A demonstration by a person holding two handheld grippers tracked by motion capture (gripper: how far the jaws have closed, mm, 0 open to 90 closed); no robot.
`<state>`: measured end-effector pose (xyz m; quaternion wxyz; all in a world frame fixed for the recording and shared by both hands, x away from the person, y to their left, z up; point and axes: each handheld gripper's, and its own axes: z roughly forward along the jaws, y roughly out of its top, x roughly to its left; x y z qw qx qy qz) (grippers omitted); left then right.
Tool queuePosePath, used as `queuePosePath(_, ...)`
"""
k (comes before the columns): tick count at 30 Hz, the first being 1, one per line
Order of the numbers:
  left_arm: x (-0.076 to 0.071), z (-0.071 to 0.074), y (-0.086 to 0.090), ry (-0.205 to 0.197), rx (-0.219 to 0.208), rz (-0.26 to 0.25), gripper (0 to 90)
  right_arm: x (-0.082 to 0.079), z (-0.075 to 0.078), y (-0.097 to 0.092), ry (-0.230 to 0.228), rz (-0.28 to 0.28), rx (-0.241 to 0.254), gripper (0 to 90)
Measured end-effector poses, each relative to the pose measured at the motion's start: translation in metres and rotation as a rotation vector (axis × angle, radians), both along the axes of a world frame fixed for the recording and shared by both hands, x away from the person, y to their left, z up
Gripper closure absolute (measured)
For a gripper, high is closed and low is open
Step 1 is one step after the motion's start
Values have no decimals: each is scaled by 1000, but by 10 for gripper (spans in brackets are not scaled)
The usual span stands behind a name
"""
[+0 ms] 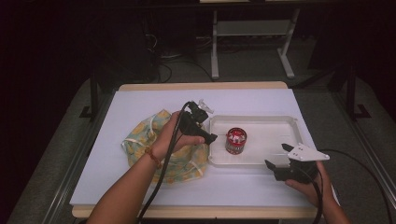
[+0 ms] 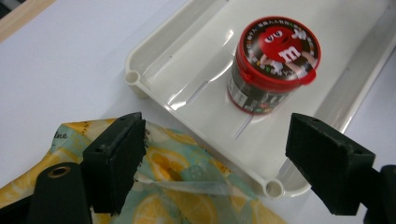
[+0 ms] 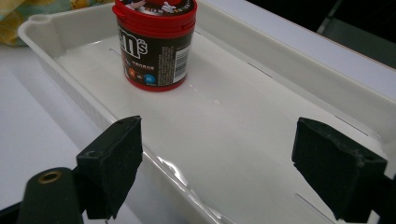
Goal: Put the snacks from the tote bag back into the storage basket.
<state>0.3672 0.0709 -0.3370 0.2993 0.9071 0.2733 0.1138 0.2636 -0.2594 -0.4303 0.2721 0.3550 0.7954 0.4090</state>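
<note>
Red-lidded dark candy tub (image 1: 236,140) stands upright in the left part of a white plastic tray (image 1: 275,122). Left gripper (image 1: 211,137) hovers over a yellow lemon-print cloth bag (image 1: 140,135), jaws spread and empty; right gripper (image 1: 276,156) waits at the tray's near right edge, likewise agape.

Right gripper (image 3: 217,170): two black jaws rise from the bottom edge, set wide apart, nothing between them but the tray below. White plastic tray (image 3: 261,65) runs diagonally from upper left to lower right, floor glossy with reflections, faint slot marks near the far wall. Candy tub (image 3: 155,44) stands upright on the tray floor toward its upper-left end: red lid, dark brown body, white "m's" lettering, barcode label. Yellow-and-green patterned cloth (image 3: 21,14) just beyond the tray's rounded upper-left corner. White tabletop (image 3: 32,121) at left.
</note>
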Motion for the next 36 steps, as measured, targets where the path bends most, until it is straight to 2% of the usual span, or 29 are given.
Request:
queuePosePath(5,-6,2,5,-33,9,-10,193,-1,1,-1,-6,-3,3,157)
queuePosePath(7,-8,3,9,-60,15,-12,195,-1,2,-2,-9,-6,8,157)
queuePosePath(16,-9,-2,29,-82,26,-1,210,0,1,-1,-2,-7,4,157)
queuePosePath(26,-10,-12,60,-94,5,11,191,-1,1,-1,-2,-6,0,157)
queuePosePath(28,-10,-14,65,-90,-8,7,182,-1,1,-1,-1,-9,3,157)
queuePosePath(36,-11,-19,79,-112,10,-12,169,-1,2,-1,-4,-8,2,157)
